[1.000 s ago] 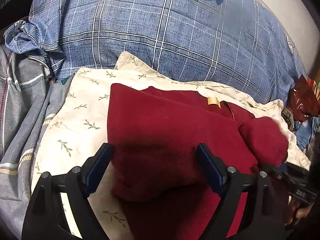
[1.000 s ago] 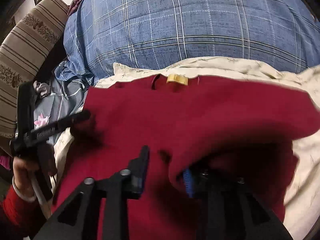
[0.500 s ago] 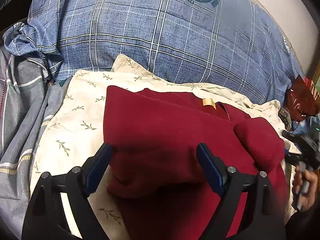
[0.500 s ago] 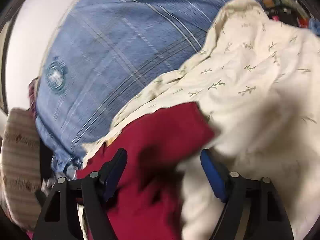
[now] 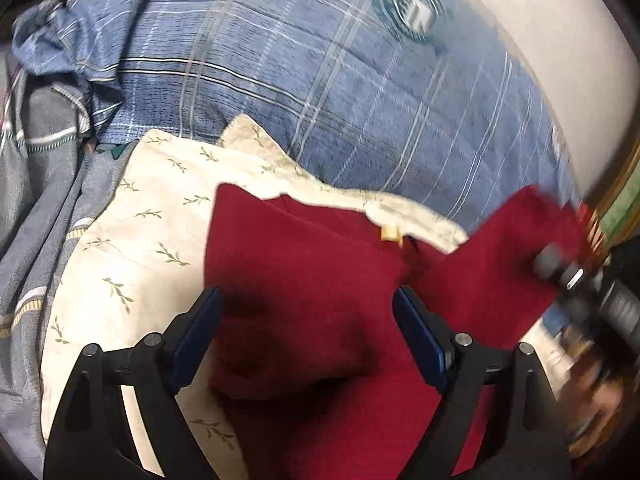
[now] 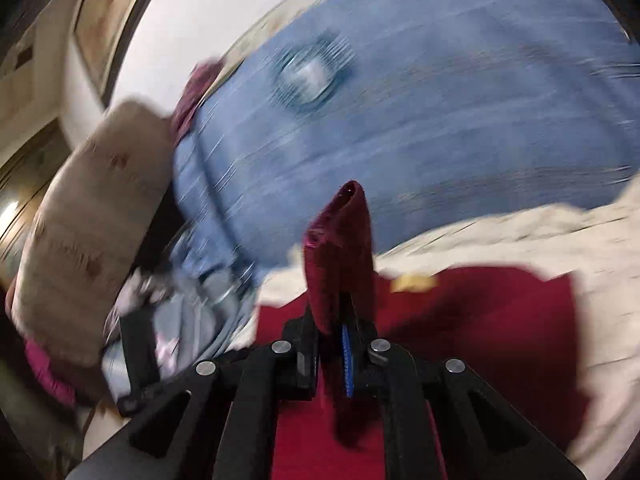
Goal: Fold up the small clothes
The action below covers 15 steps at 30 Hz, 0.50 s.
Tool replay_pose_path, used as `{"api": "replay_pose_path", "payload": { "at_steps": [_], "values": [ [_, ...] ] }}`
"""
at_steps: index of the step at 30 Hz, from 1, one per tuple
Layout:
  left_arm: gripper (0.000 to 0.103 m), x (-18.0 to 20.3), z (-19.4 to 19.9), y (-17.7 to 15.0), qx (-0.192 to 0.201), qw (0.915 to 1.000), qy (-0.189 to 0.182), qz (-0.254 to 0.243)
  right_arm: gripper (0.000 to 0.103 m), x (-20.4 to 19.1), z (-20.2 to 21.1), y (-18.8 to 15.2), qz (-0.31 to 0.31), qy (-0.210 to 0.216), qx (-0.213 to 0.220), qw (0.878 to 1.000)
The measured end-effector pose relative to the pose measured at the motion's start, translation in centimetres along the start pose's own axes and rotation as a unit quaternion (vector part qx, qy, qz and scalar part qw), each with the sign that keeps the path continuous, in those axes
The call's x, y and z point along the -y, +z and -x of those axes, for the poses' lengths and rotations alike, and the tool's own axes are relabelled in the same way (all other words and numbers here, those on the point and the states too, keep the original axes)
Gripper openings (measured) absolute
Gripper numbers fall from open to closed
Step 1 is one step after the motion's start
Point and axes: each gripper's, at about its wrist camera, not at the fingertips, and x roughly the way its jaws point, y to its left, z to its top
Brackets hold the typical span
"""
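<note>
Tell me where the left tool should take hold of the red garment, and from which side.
Best bet: the folded left edge of the red garment, approached from the left over the leaf-print cloth. That edge lies flat, thick and clear of other fabric. The left tool hangs open above it; the right tool, just closed, already pinches the sleeve end.

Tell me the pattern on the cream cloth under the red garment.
Small green leafy sprigs on the cream cloth, clearest in the left wrist view.
</note>
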Motion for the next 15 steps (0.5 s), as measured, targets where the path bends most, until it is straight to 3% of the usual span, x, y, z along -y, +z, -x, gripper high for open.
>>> {"api": "replay_pose_path", "payload": {
  "at_steps": [2, 4, 9, 15],
  "values": [
    [0.087, -1.2, 0.7, 0.5, 0.011, 0.9992, -0.022, 0.033, 0.022, -1.4, -2.7, -1.4, 0.013, 0.014, -0.054, 0.998],
    [0.087, -2.3, 1.5, 0.9, 0.023, 0.9966, -0.048, 0.063, 0.059, -2.2, -4.5, -3.0, 0.016, 0.027, -0.094, 0.995],
    [0.087, -2.2, 0.9, 1.0, 0.009, 0.9960, -0.059, 0.066, 0.060, -0.7, -2.1, -3.9, 0.001, 0.000, -0.072, 0.997],
    [0.087, -0.7, 0.3, 0.6, -0.009, 0.9970, -0.067, 0.036, 0.069, 2.5, 0.9, -4.6, -0.028, -0.024, -0.070, 0.997]
  ]
}}
